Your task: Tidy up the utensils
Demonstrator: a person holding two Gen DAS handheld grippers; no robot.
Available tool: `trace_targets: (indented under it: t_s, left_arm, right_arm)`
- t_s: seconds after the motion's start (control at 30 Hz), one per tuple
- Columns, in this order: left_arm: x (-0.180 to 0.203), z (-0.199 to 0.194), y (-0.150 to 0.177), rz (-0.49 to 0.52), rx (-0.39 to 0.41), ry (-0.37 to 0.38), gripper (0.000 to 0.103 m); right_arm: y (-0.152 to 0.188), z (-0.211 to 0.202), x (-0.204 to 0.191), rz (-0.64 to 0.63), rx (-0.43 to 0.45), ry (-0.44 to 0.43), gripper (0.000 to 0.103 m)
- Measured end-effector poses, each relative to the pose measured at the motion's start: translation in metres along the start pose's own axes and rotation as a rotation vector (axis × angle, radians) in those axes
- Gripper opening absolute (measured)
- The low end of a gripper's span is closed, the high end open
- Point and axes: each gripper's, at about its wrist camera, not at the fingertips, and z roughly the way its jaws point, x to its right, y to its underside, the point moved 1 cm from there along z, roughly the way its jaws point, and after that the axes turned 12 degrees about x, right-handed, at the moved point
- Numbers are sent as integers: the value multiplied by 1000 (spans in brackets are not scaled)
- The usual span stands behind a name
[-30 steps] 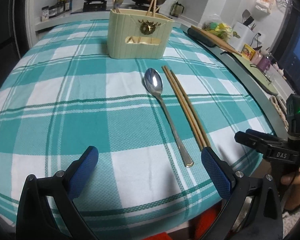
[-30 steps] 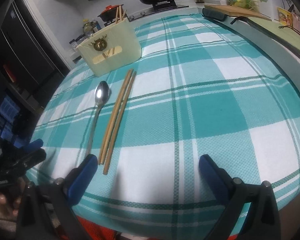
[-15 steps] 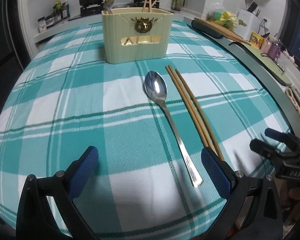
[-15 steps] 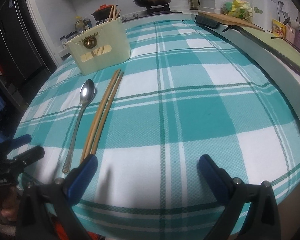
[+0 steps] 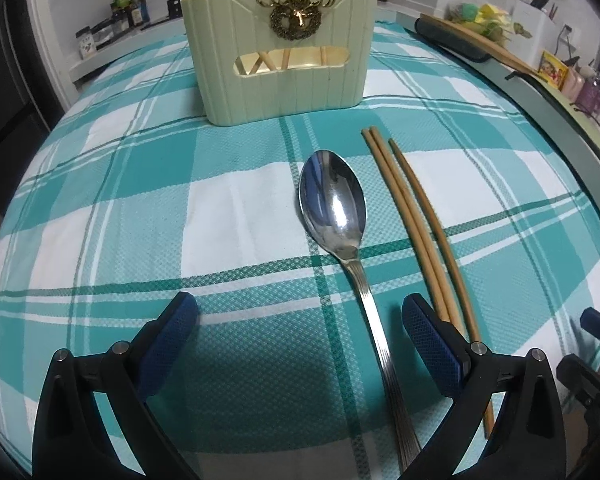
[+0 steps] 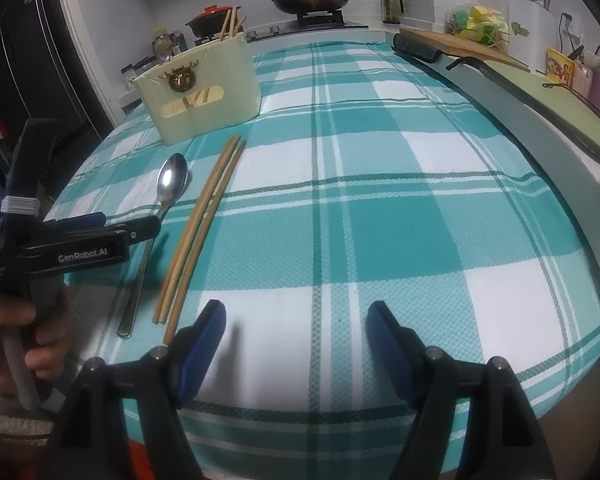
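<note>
On the checked counter, a spoon lay beside the chopsticks, its handle between the left gripper's wide jaws, untouched. Right gripper's jaws, just closing, held nothing.

The shiny steel spoon's handle end ran beneath the left gripper's black frame. The cream ribbed utensil holder's top was cut off, its contents only partly visible through the slot.
</note>
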Motion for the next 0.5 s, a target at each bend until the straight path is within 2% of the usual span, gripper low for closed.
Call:
trace_targets:
  t_s: [0.1, 0.2, 0.37, 0.5]
  left_arm:
    - [-2, 8, 1, 14, -19, -40, 103]
    - [-10, 10, 2, -29, -33, -16, 103]
    - [-14, 9, 3, -34, -17, -22, 103]
    - [-14, 8, 4, -31, -6, -22, 103]
  right_arm:
    - [-8, 9, -5, -14, -5, -15, 75]
    - [-17, 25, -19, -63, -25, -39, 74]
    - [-26, 46, -50, -150, -36, -72, 71]
    - [-25, 61, -64, -203, -58, -47, 65]
